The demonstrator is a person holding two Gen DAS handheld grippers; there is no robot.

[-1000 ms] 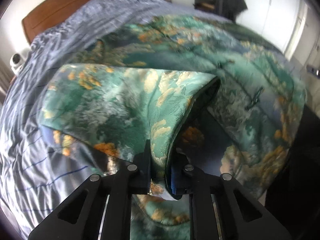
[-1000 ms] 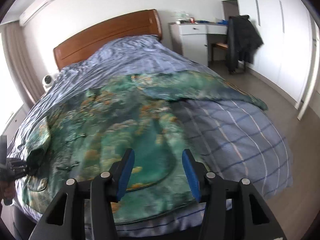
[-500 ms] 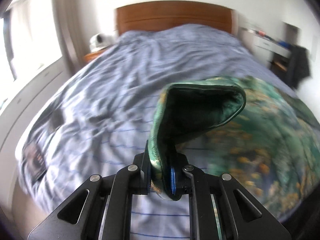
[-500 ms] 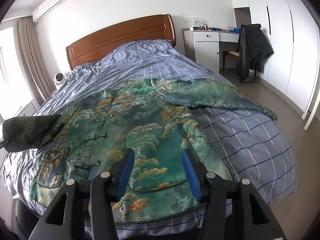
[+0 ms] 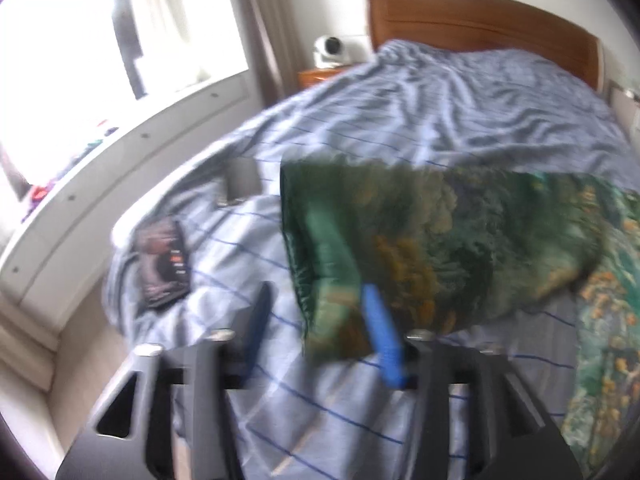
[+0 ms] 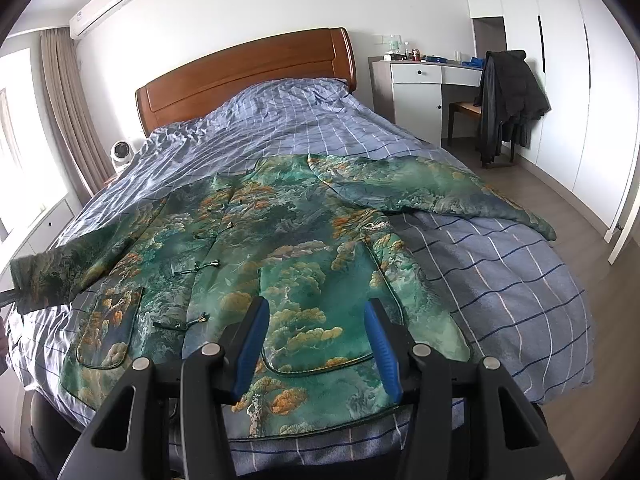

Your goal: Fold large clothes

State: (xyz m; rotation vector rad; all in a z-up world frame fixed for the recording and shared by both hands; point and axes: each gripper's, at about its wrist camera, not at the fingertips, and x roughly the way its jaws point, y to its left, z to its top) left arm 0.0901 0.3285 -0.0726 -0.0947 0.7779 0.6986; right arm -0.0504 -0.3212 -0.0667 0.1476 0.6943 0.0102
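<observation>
Green patterned jacket (image 6: 288,264) spread face-up across foot of bed (image 6: 520,280); sleeve (image 5: 420,248), folded over body a second ago, now stretched toward left edge. Left gripper (image 5: 316,324) jaws opening, cuff slipping free; right gripper (image 6: 316,344) apart, empty. Spreading done, folding pending.

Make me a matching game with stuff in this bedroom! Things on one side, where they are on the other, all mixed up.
Things:
1. green jacket
2. black coat
3. air conditioner
4. small white fan

Places:
A. high on the wall
B. beside the bed, near the curtain
C. spread flat on the bed
D. hanging over the chair

Pairs: 1-C, 2-D, 3-A, 4-B
</observation>
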